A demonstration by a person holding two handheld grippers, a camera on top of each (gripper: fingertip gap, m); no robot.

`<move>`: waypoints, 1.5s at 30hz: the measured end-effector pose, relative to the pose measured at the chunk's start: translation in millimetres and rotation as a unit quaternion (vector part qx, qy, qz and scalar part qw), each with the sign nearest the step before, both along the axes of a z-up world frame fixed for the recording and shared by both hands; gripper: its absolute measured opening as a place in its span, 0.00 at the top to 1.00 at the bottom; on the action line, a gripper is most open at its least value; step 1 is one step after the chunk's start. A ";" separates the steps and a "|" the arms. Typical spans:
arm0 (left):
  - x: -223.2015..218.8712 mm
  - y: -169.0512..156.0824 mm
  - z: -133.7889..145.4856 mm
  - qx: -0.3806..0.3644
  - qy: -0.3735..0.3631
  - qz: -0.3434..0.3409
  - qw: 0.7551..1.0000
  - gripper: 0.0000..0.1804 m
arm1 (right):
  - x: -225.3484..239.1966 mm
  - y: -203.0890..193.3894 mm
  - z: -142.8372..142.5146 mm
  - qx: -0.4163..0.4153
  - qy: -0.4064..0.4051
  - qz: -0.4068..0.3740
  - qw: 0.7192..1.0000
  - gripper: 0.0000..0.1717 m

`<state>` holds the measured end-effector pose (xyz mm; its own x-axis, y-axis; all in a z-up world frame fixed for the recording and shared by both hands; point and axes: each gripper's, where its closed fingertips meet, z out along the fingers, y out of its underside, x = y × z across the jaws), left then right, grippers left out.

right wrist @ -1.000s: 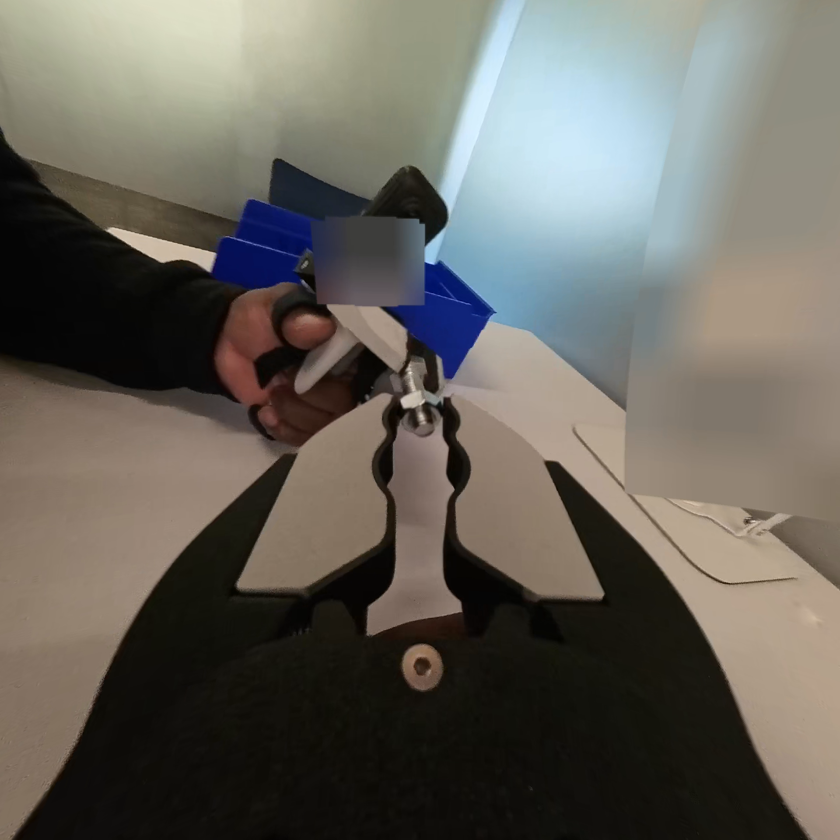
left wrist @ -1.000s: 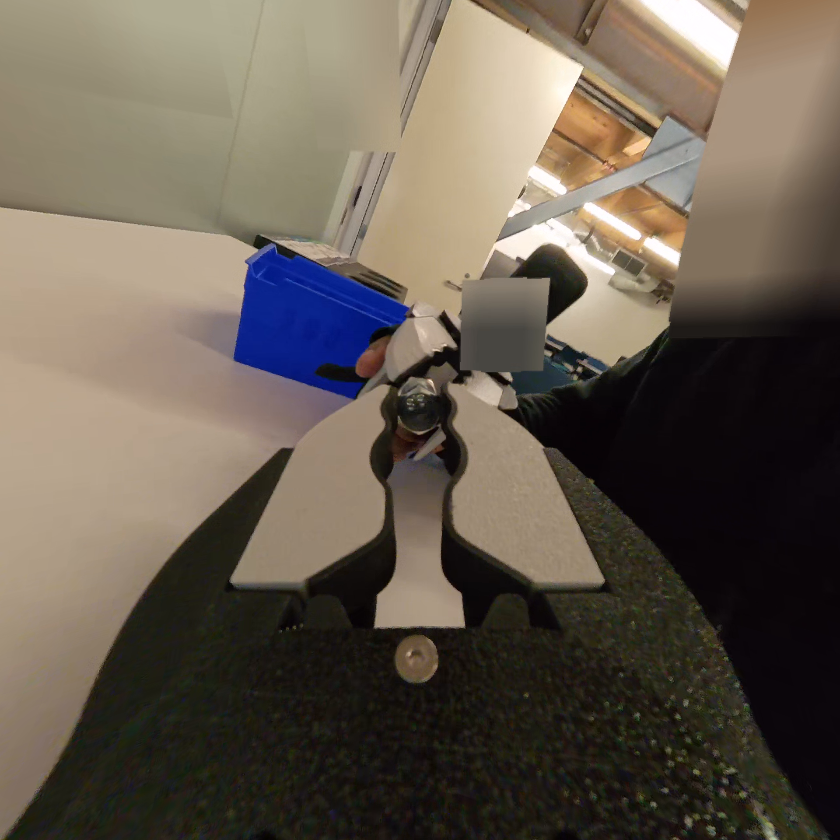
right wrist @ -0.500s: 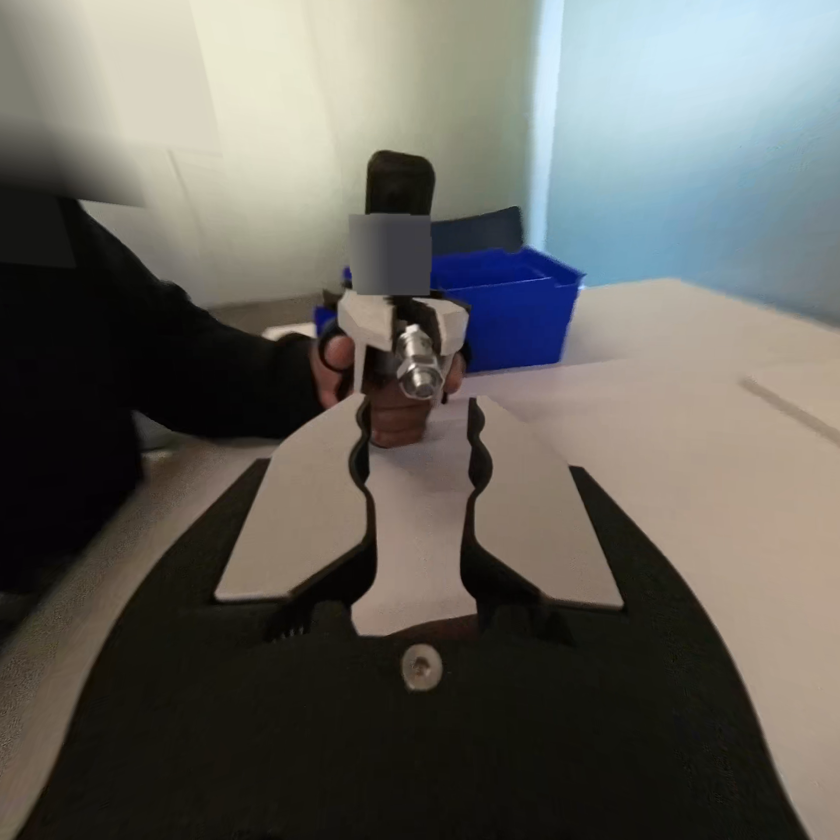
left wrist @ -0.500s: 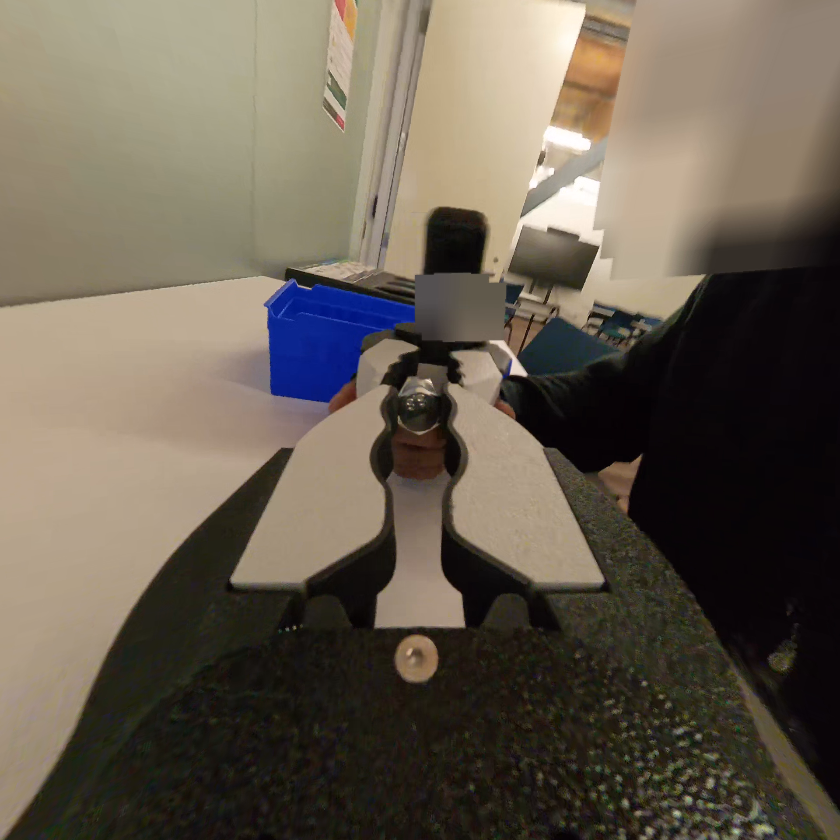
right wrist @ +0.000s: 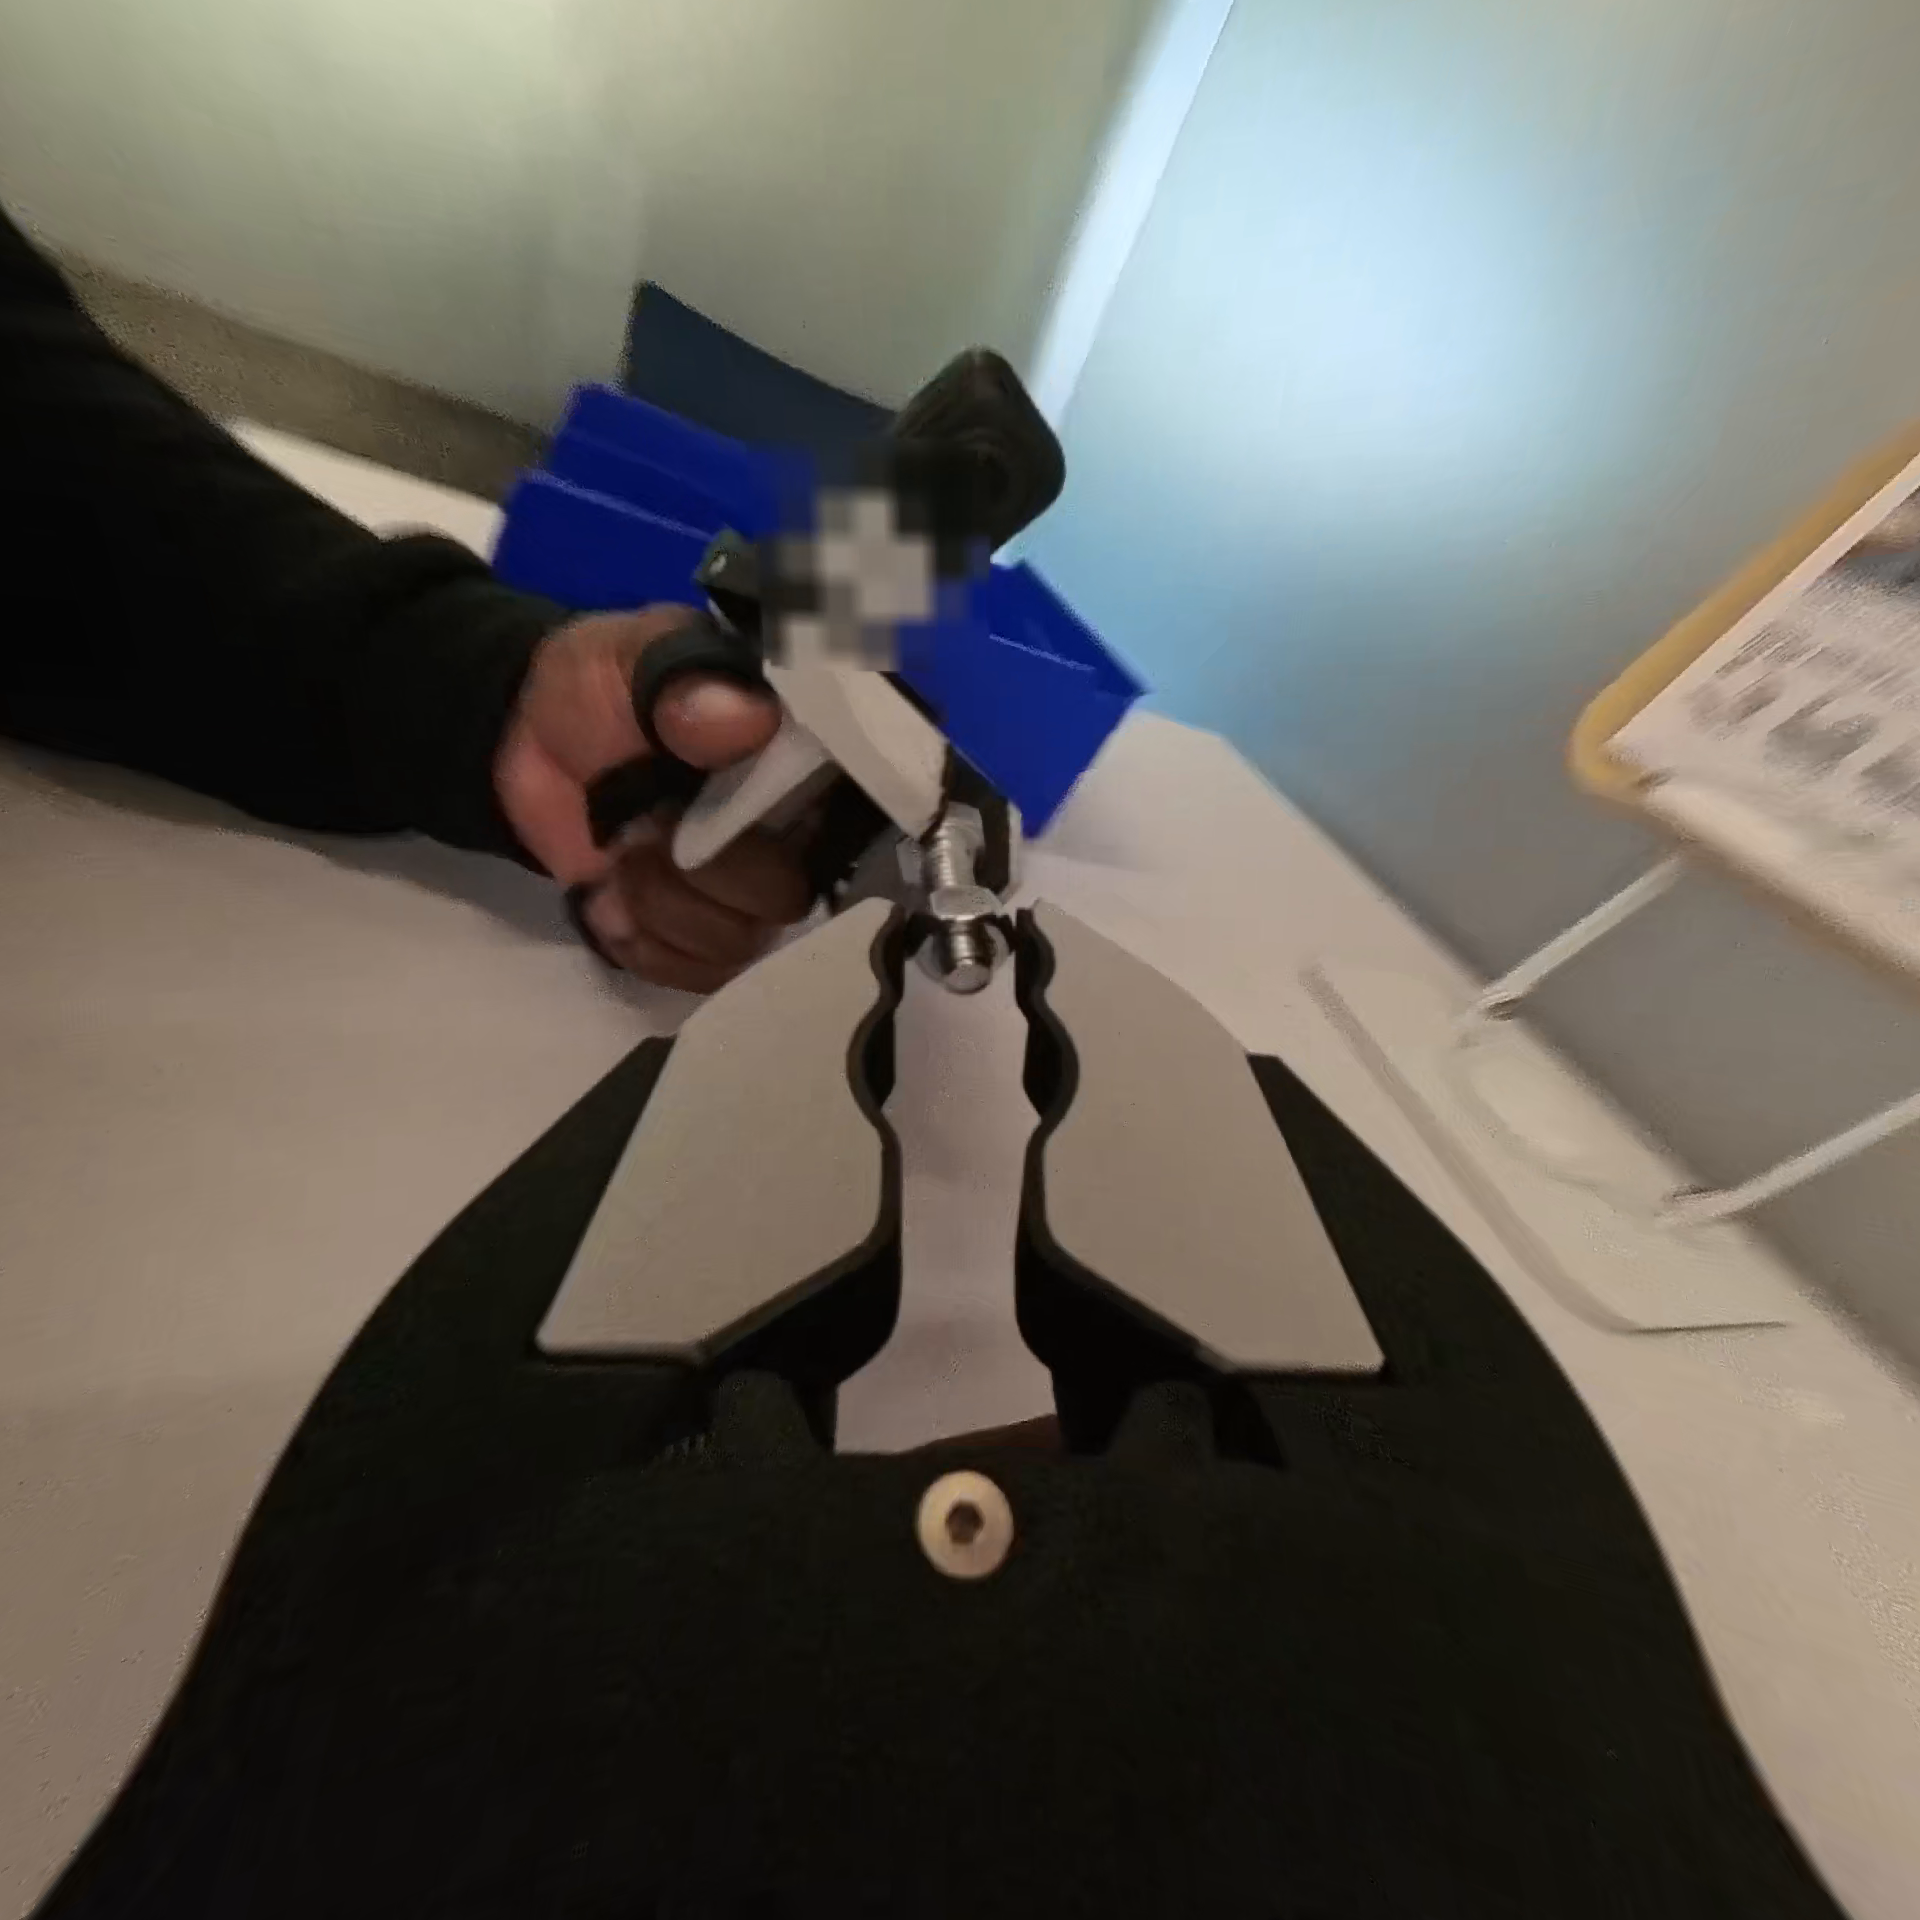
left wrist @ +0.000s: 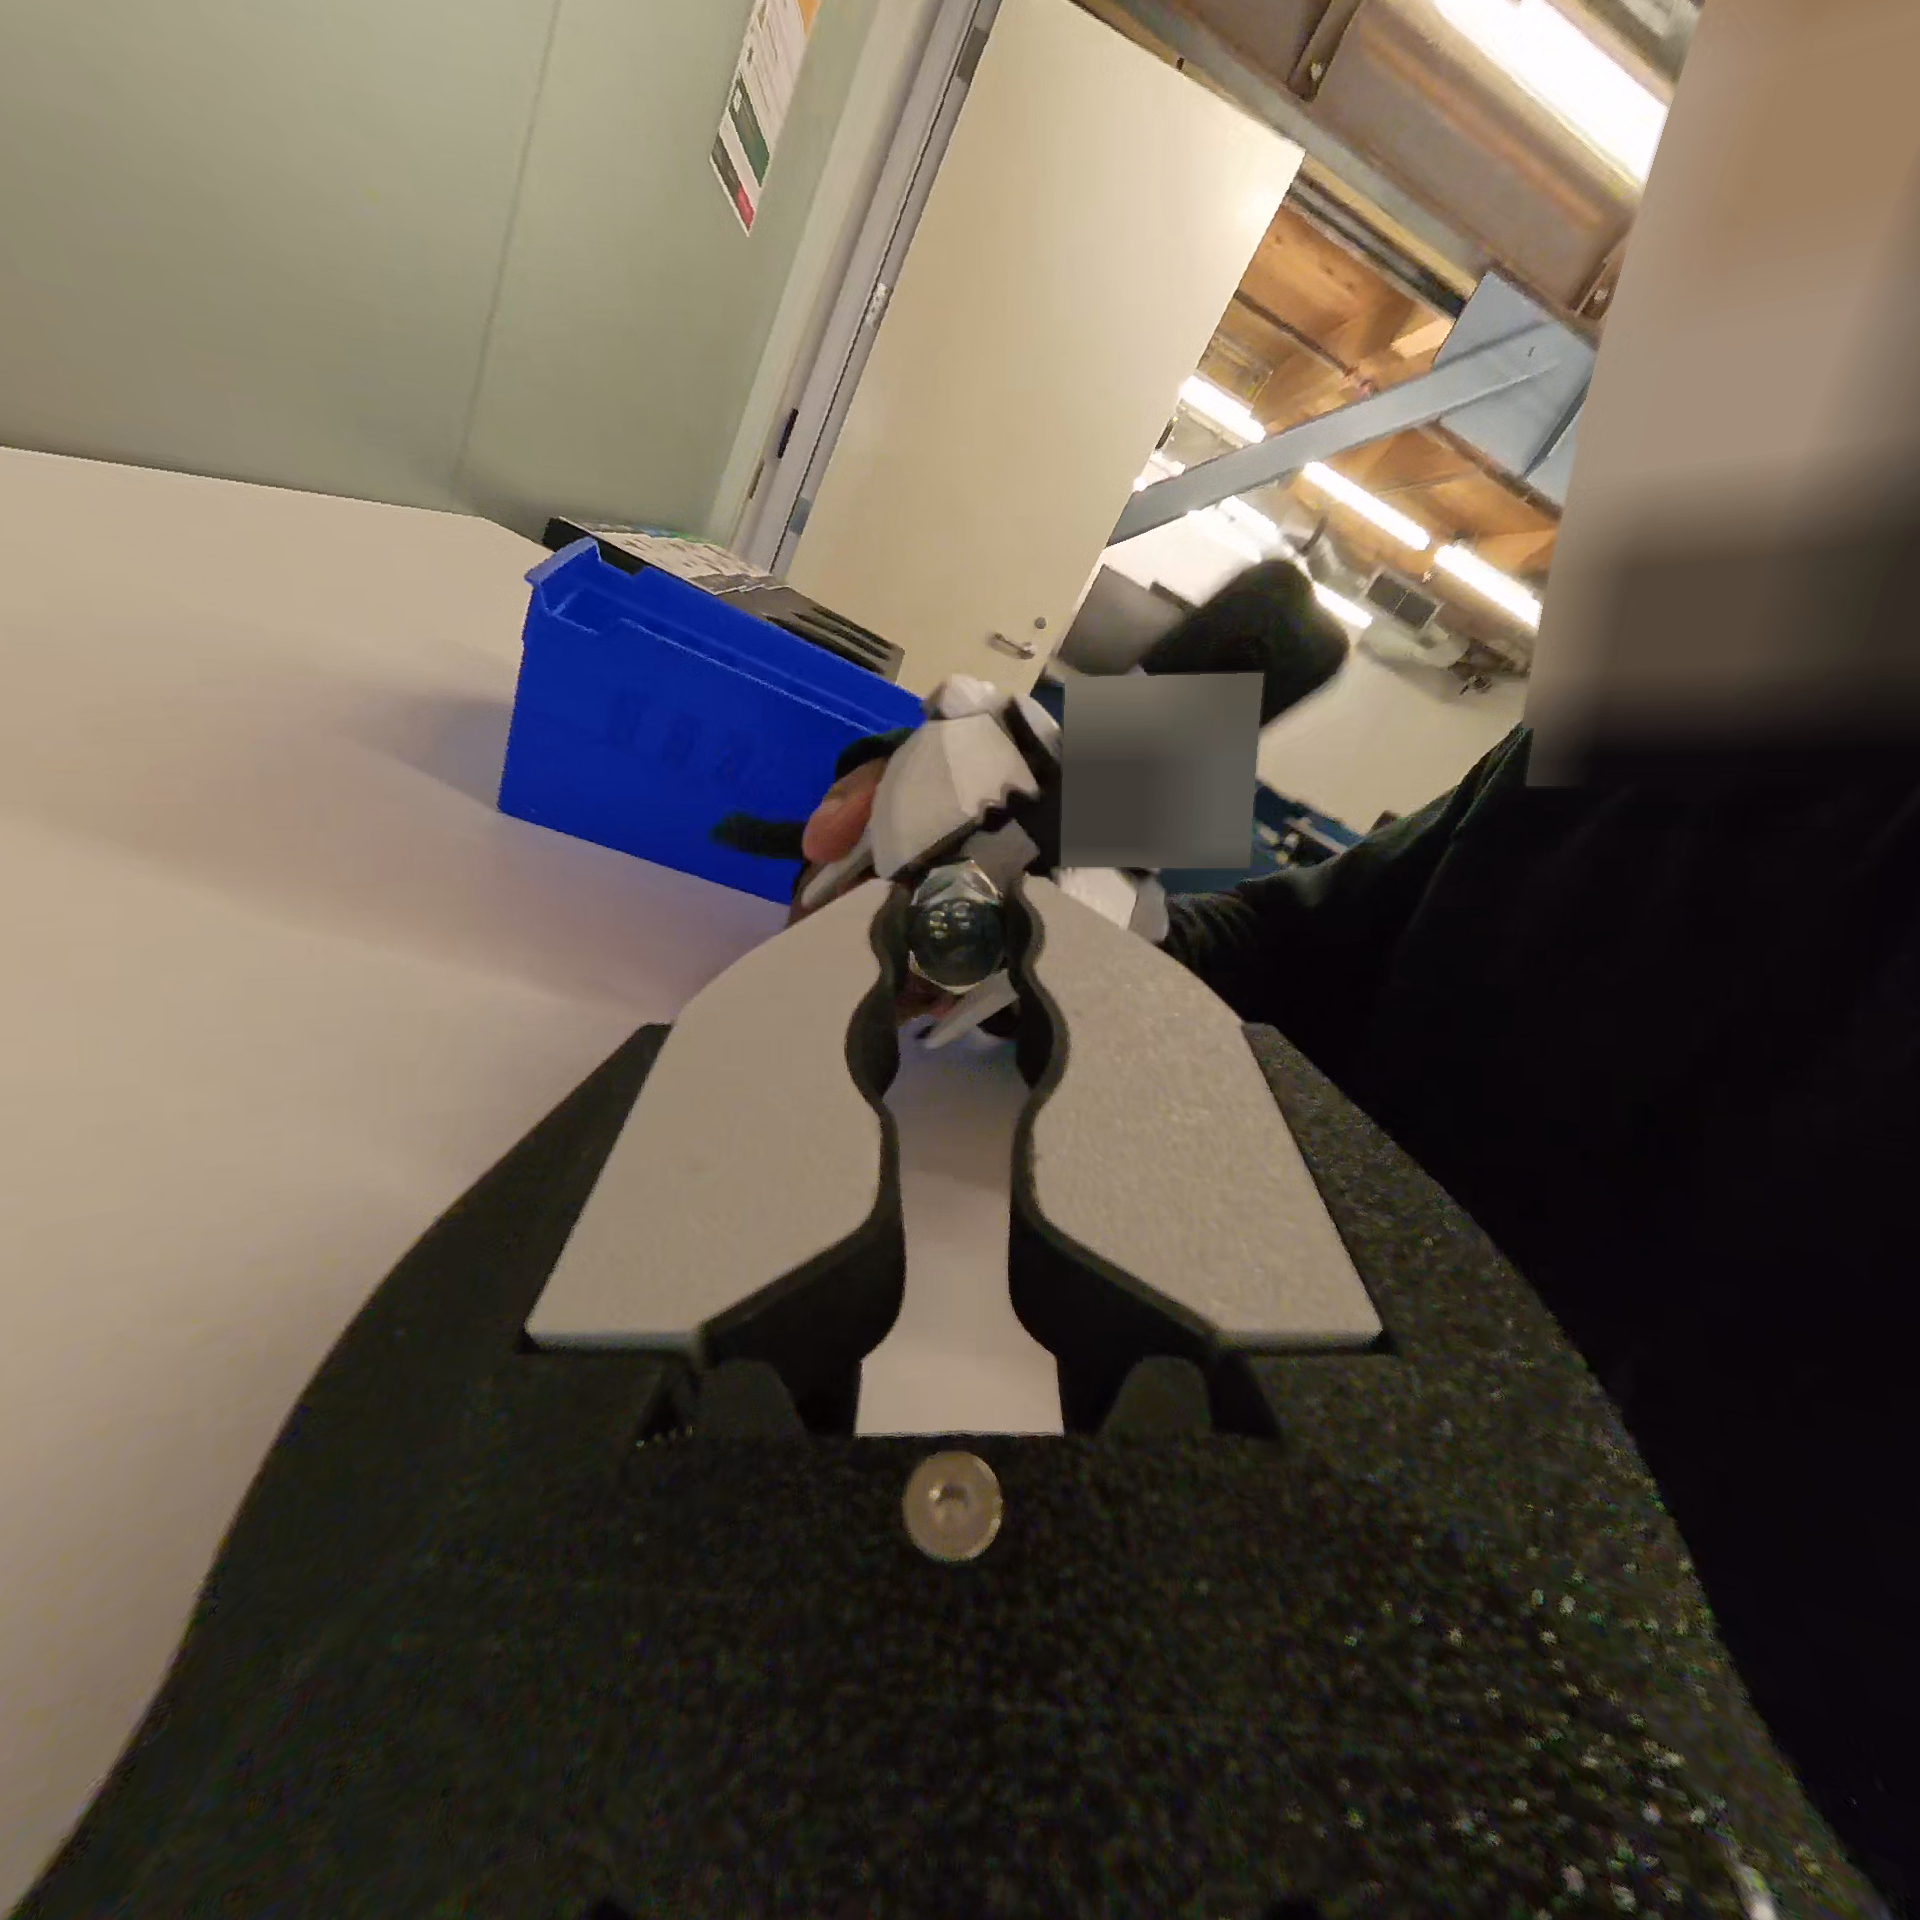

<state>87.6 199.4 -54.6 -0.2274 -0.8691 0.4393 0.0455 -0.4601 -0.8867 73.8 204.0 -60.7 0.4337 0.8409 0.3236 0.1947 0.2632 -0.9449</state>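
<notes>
**Bolt and nut gripped end to end above the table**

Between the tips of the left gripper (left wrist: pixel 956 940) the bolt (left wrist: pixel 954 933) is clamped by its head, the shank pointing away. Just beyond, the nut (right wrist: pixel 961 902) on that shank is clenched by the right gripper (right wrist: pixel 961 920). Both tools are best kept in line along the shank, so the thread is not crossed. Farther off, a blue bin (left wrist: pixel 665 727) stands on the table (left wrist: pixel 260 935).
</notes>
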 end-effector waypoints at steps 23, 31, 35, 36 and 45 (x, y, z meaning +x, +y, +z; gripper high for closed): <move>-3.4 5.1 -2.9 0.019 0.023 0.008 1.000 0.91 | 5.2 3.9 -1.3 0.123 -0.055 -0.058 0.989 0.75; -2.4 0.8 -11.0 0.069 0.048 0.003 0.996 0.91 | -2.8 -4.2 -9.3 -0.165 0.044 0.063 0.983 0.90; -1.1 -4.0 -0.8 0.083 0.020 0.011 0.996 0.91 | 2.4 -6.9 5.4 -0.195 0.124 0.102 0.968 0.89; -1.4 -2.9 0.4 0.081 0.018 0.015 0.996 0.91 | 4.5 -4.8 8.1 -0.167 0.125 0.087 0.974 0.82; -4.7 4.6 7.6 0.023 -0.018 0.017 0.999 0.91 | 1.6 2.6 5.2 -0.038 0.063 -0.005 0.997 0.81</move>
<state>82.9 204.0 -47.0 -0.2115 -0.8954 0.3918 0.0921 -0.4174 -0.9041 75.4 206.6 -55.5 0.4757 0.8563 0.2009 0.0759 0.1876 -0.9793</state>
